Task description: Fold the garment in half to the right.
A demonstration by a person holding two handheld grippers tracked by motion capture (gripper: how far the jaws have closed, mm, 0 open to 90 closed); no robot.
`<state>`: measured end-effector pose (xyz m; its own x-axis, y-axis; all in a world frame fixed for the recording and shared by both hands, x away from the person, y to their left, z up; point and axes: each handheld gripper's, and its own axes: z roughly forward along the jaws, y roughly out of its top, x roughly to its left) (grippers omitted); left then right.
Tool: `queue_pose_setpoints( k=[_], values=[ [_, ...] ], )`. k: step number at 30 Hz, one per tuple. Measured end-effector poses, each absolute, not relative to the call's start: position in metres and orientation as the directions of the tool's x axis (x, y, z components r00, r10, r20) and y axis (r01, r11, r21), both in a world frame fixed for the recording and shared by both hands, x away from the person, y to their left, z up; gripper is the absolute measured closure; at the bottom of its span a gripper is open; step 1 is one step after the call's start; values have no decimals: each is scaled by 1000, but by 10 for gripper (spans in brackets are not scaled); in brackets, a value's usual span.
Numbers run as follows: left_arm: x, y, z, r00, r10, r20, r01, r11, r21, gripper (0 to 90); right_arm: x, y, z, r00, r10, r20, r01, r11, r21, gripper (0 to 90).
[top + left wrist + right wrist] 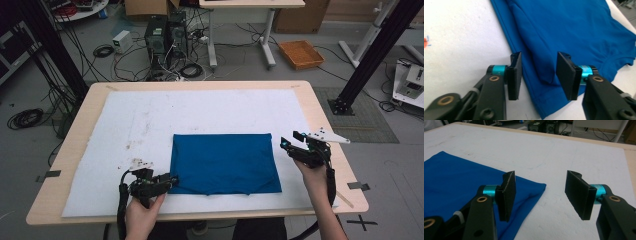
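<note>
While jaws straddle cloth (574, 30), left tool (538, 75) seems ungripped.

A folded cloth (224, 162) lies on the surface (60, 165), the left hand-held gripper (172, 181) at its near left corner, the right hand-held gripper (290, 141) beside its far right corner.

Both hand-held grippers are black: the left gripper (172, 180) trails a thick black cable down past the near table edge, and the right gripper (290, 142) carries a pale grey three-cornered plate (327, 136) on top. Each ends in two flat, rectangular black pads (514, 75) on turquoise collars (499, 69) (brass-coloured rivets stud the linkage arms behind). The person's forearms are bare, with no sleeves in sight.
</note>
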<state>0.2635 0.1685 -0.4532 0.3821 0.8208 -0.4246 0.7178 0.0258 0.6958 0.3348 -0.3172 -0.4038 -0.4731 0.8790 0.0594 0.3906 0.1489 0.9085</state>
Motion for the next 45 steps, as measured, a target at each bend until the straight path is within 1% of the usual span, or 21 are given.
queue_pose_setpoints(
  k=[8,10,13,16,19,23,26,28,32,36,42,45],
  values=[
    [263,161,-453,387,828,-405,709,13,705,629,337,-302,-405,-504,863,46,384,176,906,422],
    [264,159,-454,395,824,-406,711,6,703,693,337,-298,-405,-513,857,45,380,179,907,425],
    [264,156,-454,406,825,-393,711,-15,703,761,339,-286,-403,-529,847,49,380,185,907,436],
    [265,154,-453,409,825,-391,708,-17,706,782,343,-270,-401,-556,830,39,373,207,905,444],
    [265,154,-453,410,826,-386,706,-20,707,796,347,-254,-401,-584,811,35,377,232,897,454],
    [264,154,-453,413,830,-375,702,-28,711,803,356,-233,-400,-605,795,48,379,235,895,462],
    [264,154,-453,413,831,-373,702,-30,712,804,365,-211,-399,-630,776,36,380,267,886,464],
    [264,154,-453,410,832,-374,701,-26,712,804,372,-195,-398,-649,759,48,394,281,875,470],
    [263,155,-454,407,834,-372,699,-22,715,803,388,-162,-399,-684,724,93,417,283,864,508],
    [263,156,-455,408,832,-375,698,-20,716,803,403,-125,-401,-709,688,159,453,271,850,547],
    [262,157,-456,411,829,-380,695,-15,719,800,419,-69,-407,-742,650,162,471,335,816,607],
    [261,157,-456,411,829,-379,693,-14,721,800,426,-48,-410,-749,647,143,476,374,796,636]
  ],
)
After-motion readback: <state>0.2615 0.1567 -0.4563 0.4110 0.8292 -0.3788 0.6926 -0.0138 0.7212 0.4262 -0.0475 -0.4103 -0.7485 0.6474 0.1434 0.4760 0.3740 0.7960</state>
